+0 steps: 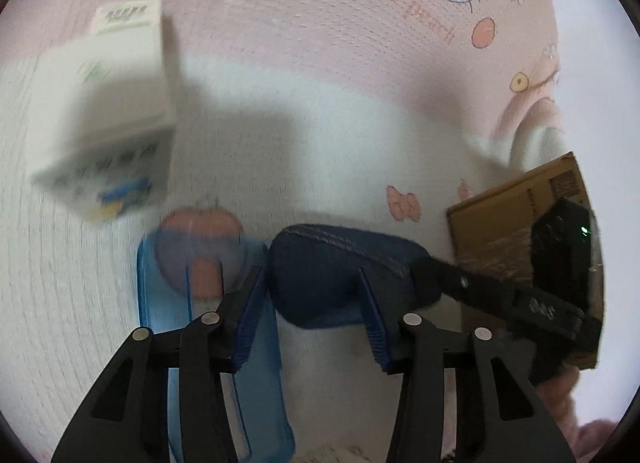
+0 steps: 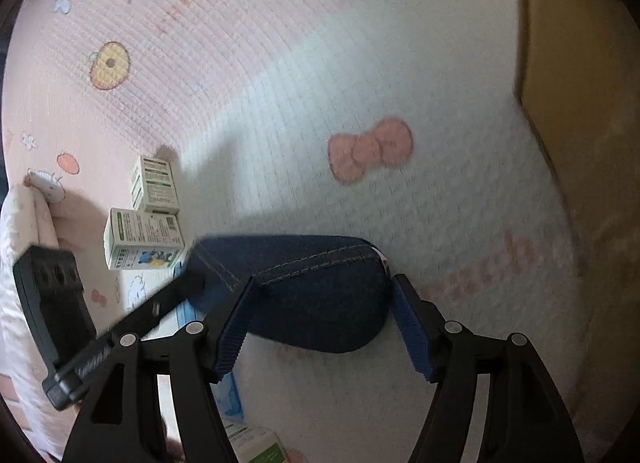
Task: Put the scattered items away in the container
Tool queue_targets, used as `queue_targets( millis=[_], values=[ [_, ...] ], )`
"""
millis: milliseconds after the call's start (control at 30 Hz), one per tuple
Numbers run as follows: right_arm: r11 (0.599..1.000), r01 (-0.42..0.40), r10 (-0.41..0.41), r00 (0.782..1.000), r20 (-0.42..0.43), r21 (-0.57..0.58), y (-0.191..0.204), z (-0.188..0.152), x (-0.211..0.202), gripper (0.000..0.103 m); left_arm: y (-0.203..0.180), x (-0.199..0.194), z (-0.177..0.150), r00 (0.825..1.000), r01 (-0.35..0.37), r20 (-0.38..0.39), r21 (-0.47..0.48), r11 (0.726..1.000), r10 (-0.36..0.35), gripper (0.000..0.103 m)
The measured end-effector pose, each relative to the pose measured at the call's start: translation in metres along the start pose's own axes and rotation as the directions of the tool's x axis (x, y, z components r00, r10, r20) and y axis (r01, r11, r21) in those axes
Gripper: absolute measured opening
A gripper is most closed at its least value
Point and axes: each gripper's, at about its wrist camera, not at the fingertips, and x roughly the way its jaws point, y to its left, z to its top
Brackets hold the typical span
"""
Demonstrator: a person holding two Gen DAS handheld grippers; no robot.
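A dark blue denim pouch [image 1: 340, 255] lies on the pink and white cartoon mat [image 1: 320, 103]. My left gripper [image 1: 311, 275] is shut on the pouch's one end, its blue pads against the cloth. My right gripper [image 2: 325, 281] straddles the pouch [image 2: 320, 311] with its jaws wide; the right pad stands just off the pouch's end. In the left wrist view a black finger [image 1: 500, 295] of the right gripper reaches to the pouch's far end. A cardboard box [image 1: 504, 207] stands open at the right.
Two white medicine boxes [image 2: 144, 239] [image 2: 156, 183] stand left of the pouch; one shows blurred in the left wrist view [image 1: 104, 111]. A blue see-through plastic piece [image 1: 160, 303] lies under the left gripper. A tan wall [image 2: 580, 103] rises at the right.
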Motion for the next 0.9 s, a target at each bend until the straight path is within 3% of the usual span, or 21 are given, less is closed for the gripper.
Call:
queue_targets(
  millis=[133, 367, 633, 900],
  values=[
    [1.0, -0.014, 0.015, 0.999, -0.04, 0.015, -0.003, 0.003, 0.009, 0.069, -0.004, 0.003, -0.006, 0.999, -0.036, -0.013, 0.016, 0.999, 0.036, 0.046],
    [1.0, -0.017, 0.018, 0.999, -0.026, 0.011, -0.002, -0.001, 0.008, 0.069, 0.008, 0.008, 0.006, 0.999, 0.008, -0.034, -0.072, 0.997, -0.011, 0.049],
    [0.999, -0.013, 0.014, 0.999, -0.043, 0.046, -0.004, 0.003, 0.009, 0.069, 0.005, 0.013, 0.015, 0.998, -0.004, -0.061, -0.064, 0.998, 0.0, 0.049],
    [1.0, 0.013, -0.013, 1.0, 0.027, -0.009, 0.006, -0.002, 0.003, 0.067, 0.009, 0.004, 0.004, 0.999, 0.014, -0.028, -0.128, 0.992, -0.018, 0.05]
  ],
)
